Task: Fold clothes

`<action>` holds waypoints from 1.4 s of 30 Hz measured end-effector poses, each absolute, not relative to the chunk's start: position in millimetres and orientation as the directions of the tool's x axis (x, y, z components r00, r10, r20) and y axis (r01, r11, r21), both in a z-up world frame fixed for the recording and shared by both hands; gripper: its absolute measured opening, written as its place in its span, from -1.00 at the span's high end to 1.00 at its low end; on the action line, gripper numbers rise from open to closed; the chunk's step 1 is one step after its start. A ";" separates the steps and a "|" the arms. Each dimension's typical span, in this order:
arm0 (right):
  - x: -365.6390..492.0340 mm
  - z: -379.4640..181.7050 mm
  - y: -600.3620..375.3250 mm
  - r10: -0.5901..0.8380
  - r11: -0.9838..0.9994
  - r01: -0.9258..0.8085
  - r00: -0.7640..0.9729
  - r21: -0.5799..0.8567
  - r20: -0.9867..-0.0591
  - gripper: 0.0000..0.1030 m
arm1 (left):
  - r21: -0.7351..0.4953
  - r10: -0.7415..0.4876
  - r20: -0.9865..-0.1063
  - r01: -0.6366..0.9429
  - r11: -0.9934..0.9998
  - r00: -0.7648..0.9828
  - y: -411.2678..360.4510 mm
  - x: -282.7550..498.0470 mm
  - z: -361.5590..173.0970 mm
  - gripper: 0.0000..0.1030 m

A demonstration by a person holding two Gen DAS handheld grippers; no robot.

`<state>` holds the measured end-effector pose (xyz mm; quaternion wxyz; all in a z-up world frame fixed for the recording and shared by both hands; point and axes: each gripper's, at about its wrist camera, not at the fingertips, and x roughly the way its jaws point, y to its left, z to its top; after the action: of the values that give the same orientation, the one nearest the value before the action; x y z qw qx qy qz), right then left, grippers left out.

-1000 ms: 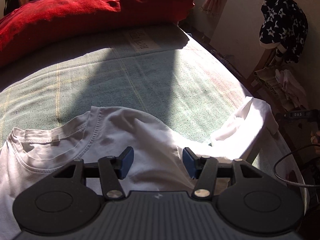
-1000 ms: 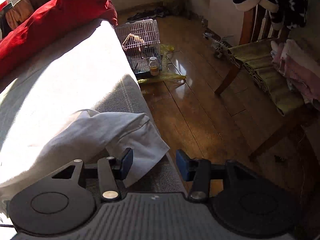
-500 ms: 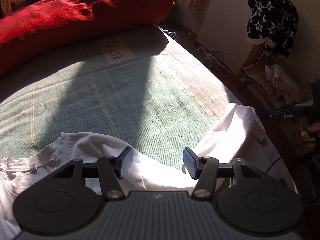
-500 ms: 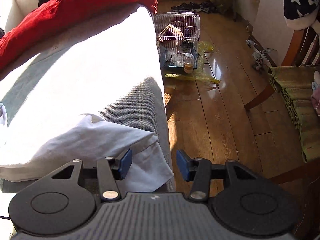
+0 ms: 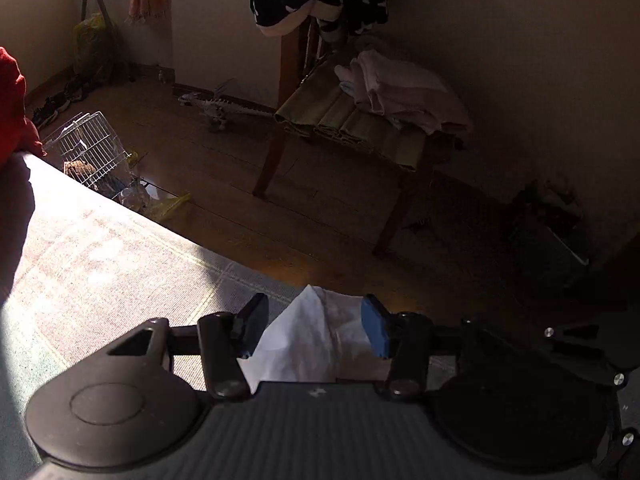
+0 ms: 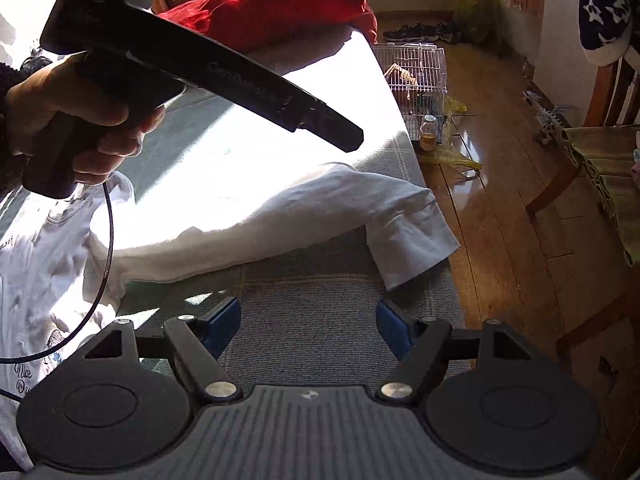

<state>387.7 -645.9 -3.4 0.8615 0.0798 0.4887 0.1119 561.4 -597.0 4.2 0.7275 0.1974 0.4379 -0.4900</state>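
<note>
A white T-shirt lies spread on the grey-green bed cover, with one sleeve reaching the bed's right edge. In the left wrist view that sleeve shows between the blue pads of my left gripper, whose jaws stand apart around it without pinching. A hand holds that left gripper above the sleeve in the right wrist view. My right gripper is open over bare bed cover, just short of the sleeve, with nothing between its fingers.
A red duvet lies at the bed's far end. Beyond the right edge are a wooden floor, a wire cage and a chair with folded clothes. A black cable hangs over the shirt.
My left gripper has swung right from the shirt's collar to the sleeve at the bed edge. My right gripper has drawn back from the sleeve, and its jaws now stand wider apart.
</note>
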 end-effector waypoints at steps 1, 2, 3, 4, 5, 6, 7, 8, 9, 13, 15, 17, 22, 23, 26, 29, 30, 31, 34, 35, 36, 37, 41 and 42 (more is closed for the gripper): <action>382.8 -2.2 -643.2 0.280 0.959 -0.113 0.502 0.259 -0.818 -0.53 | -0.122 -0.520 -0.845 0.901 0.417 0.126 -612.3 560.7 -2.1 0.04; 379.9 -1.2 -642.5 0.293 0.955 -0.108 0.510 0.277 -0.809 -0.53 | -0.113 -0.495 -0.861 0.906 0.408 0.115 -621.8 561.9 -9.2 0.04; 377.1 -0.2 -641.7 0.305 0.950 -0.102 0.518 0.296 -0.799 -0.54 | -0.106 -0.470 -0.877 0.910 0.400 0.104 -630.7 563.4 -16.3 0.04; 374.5 0.7 -641.4 0.312 0.946 -0.098 0.525 0.308 -0.792 -0.54 | -0.099 -0.443 -0.891 0.914 0.393 0.094 -639.6 564.8 -23.5 0.04; 372.1 1.3 -641.6 0.313 0.945 -0.096 0.532 0.312 -0.787 -0.54 | -0.092 -0.417 -0.905 0.918 0.384 0.083 -648.5 566.3 -30.6 0.08; 369.8 1.9 -641.8 0.314 0.944 -0.093 0.538 0.315 -0.782 -0.54 | -0.096 -0.407 -0.910 0.919 0.384 0.075 -650.6 567.3 -31.9 0.08; 367.9 2.4 -642.1 0.314 0.944 -0.093 0.543 0.317 -0.779 -0.54 | -0.100 -0.399 -0.915 0.918 0.384 0.067 -652.1 568.2 -32.5 0.08; 366.3 2.8 -643.0 0.312 0.945 -0.093 0.547 0.314 -0.777 -0.54 | -0.105 -0.390 -0.919 0.918 0.384 0.058 -653.5 569.2 -33.2 0.13; 364.3 3.2 -644.4 0.306 0.946 -0.088 0.553 0.311 -0.775 -0.54 | -0.109 -0.382 -0.923 0.917 0.384 0.050 -655.0 570.2 -33.8 0.21; 357.6 -0.1 -656.3 0.302 0.941 -0.050 0.571 0.335 -0.764 -0.54 | -0.127 -0.349 -0.937 0.915 0.384 0.017 -660.7 574.0 -36.4 0.73; 355.2 -1.4 -662.3 0.296 0.939 -0.030 0.575 0.342 -0.763 -0.54 | -0.135 -0.332 -0.943 0.913 0.384 0.000 -663.6 575.9 -37.7 0.82; 354.1 -3.7 -668.4 0.289 0.938 -0.009 0.576 0.347 -0.765 -0.54 | -0.151 -0.344 -0.939 0.910 0.386 -0.010 -664.8 577.9 -30.8 0.90; 354.2 -6.2 -675.1 0.280 0.934 0.020 0.581 0.357 -0.765 -0.54 | -0.234 -0.456 -0.889 0.898 0.373 -0.043 -663.1 579.5 6.1 0.90; 354.8 -5.9 -674.3 0.279 0.933 0.022 0.582 0.358 -0.764 -0.54 | -0.262 -0.458 -0.886 0.894 0.363 -0.074 -662.6 576.7 7.4 0.90; 356.6 -5.6 -669.3 0.288 0.932 0.013 0.579 0.361 -0.763 -0.54 | -0.335 -0.416 -0.887 0.898 0.284 -0.199 -661.2 558.6 -1.3 0.88; 359.3 -6.6 -662.6 0.295 0.934 -0.003 0.570 0.357 -0.767 -0.54 | -0.381 -0.383 -0.885 0.884 0.271 -0.264 -655.9 550.9 -11.9 0.82; 360.1 -7.4 -660.8 0.296 0.935 -0.007 0.565 0.355 -0.770 -0.54 | -0.396 -0.372 -0.884 0.878 0.268 -0.285 -654.1 548.4 -15.4 0.82; 360.6 -8.5 -659.5 0.297 0.936 -0.010 0.559 0.352 -0.774 -0.54 | -0.411 -0.360 -0.881 0.873 0.265 -0.305 -652.2 545.9 -18.9 0.82; 361.0 -10.3 -657.0 0.297 0.939 -0.017 0.548 0.344 -0.782 -0.54 | -0.448 -0.429 -0.854 0.835 0.320 -0.294 -643.0 564.3 -12.9 0.69; 361.0 -10.8 -656.2 0.296 0.939 -0.018 0.545 0.342 -0.784 -0.54 | -0.447 -0.451 -0.849 0.830 0.333 -0.276 -639.7 570.3 -9.7 0.61; 360.9 -11.2 -655.7 0.296 0.940 -0.020 0.543 0.341 -0.786 -0.54 | -0.431 -0.461 -0.851 0.835 0.343 -0.250 -637.2 575.5 -7.1 0.59; 360.3 -11.4 -655.6 0.298 0.940 -0.021 0.542 0.341 -0.786 -0.54 | -0.414 -0.470 -0.854 0.839 0.353 -0.223 -634.9 580.7 -4.6 0.53; 359.7 -10.3 -655.7 0.303 0.937 -0.021 0.546 0.349 -0.781 -0.54 | -0.344 -0.464 -0.876 0.843 0.415 -0.129 -624.3 600.9 -12.2 0.51; 360.4 -9.4 -656.5 0.311 0.933 -0.021 0.546 0.358 -0.778 -0.54 | -0.313 -0.440 -0.892 0.846 0.432 -0.106 -621.5 603.9 -18.1 0.50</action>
<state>360.4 -656.5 -9.4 0.8655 0.1552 0.4664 0.0959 603.9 -621.5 -18.1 0.6428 0.1843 0.5501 -0.5002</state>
